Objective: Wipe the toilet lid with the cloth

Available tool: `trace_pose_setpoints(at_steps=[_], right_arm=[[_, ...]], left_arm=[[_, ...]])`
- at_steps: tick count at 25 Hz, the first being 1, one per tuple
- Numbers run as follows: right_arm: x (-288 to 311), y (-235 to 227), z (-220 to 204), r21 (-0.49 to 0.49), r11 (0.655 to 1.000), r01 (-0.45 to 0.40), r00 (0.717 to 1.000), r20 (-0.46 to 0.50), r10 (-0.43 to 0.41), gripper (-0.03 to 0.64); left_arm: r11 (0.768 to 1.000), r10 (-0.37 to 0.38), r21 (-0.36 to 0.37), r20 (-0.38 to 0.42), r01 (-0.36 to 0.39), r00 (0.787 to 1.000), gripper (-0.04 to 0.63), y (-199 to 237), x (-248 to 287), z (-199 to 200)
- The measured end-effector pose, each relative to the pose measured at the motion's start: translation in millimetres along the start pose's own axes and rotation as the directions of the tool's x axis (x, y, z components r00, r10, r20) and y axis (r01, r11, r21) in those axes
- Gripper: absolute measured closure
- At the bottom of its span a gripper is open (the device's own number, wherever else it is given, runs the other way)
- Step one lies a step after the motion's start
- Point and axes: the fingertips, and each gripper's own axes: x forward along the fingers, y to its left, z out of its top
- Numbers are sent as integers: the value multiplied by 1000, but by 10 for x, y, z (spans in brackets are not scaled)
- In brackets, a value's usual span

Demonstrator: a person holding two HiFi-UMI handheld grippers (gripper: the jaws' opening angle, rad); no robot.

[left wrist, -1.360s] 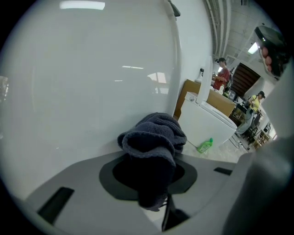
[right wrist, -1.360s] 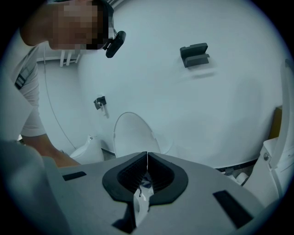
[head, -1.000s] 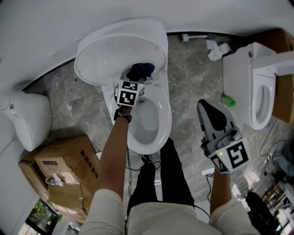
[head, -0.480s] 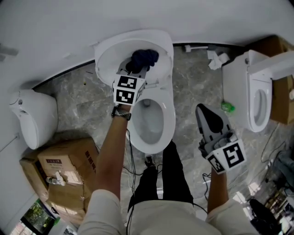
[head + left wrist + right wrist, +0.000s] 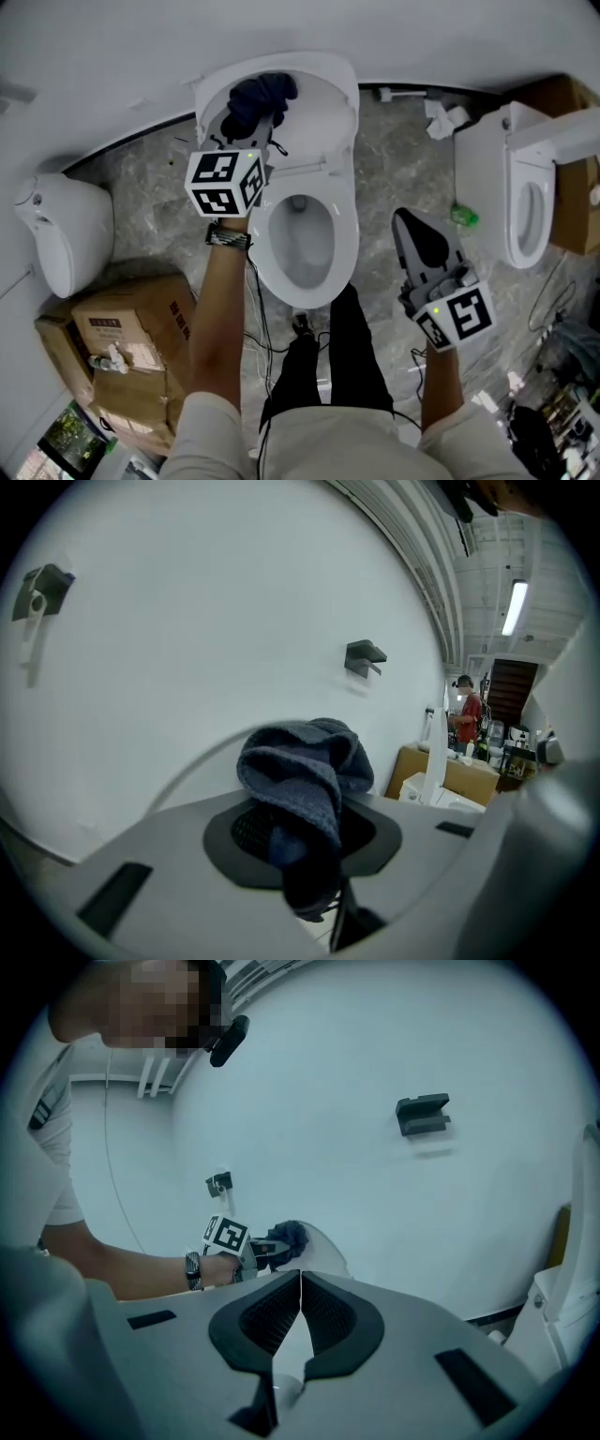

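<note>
The white toilet's lid [image 5: 323,94] stands raised against the wall, above the open bowl [image 5: 300,234]. My left gripper [image 5: 255,120] is shut on a bunched dark blue cloth [image 5: 261,97] and holds it against the upper part of the lid's inner face. In the left gripper view the cloth [image 5: 305,766] bulges out over the left gripper's [image 5: 305,841] pads and hides their tips. My right gripper [image 5: 412,225] hangs over the floor right of the bowl, shut and empty. The right gripper view shows the right gripper [image 5: 300,1283] with its pads together, and beyond it the cloth [image 5: 289,1235] on the lid [image 5: 326,1252].
A second toilet [image 5: 530,187] stands at the right, with crumpled paper [image 5: 445,117] and a green object [image 5: 462,216] on the floor beside it. A white fixture [image 5: 61,234] and cardboard boxes [image 5: 131,347] are at the left. Cables trail by the person's legs [image 5: 328,356].
My left gripper has carried the cloth from near the lid's hinge up to the lid's upper part. The right gripper has drifted only slightly and stays shut.
</note>
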Motion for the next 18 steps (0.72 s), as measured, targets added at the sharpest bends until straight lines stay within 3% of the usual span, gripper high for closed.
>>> trace_pose_setpoints(at_steps=[10, 18], right_arm=[[351, -95, -411, 34, 999, -34, 997, -68, 36, 589], [534, -258, -699, 33, 998, -55, 990, -127, 59, 589]], left_arm=[[997, 0, -76, -124, -10, 992, 495, 202, 208, -1035], [994, 5, -100, -311, -38, 950, 495, 223, 350, -2149]])
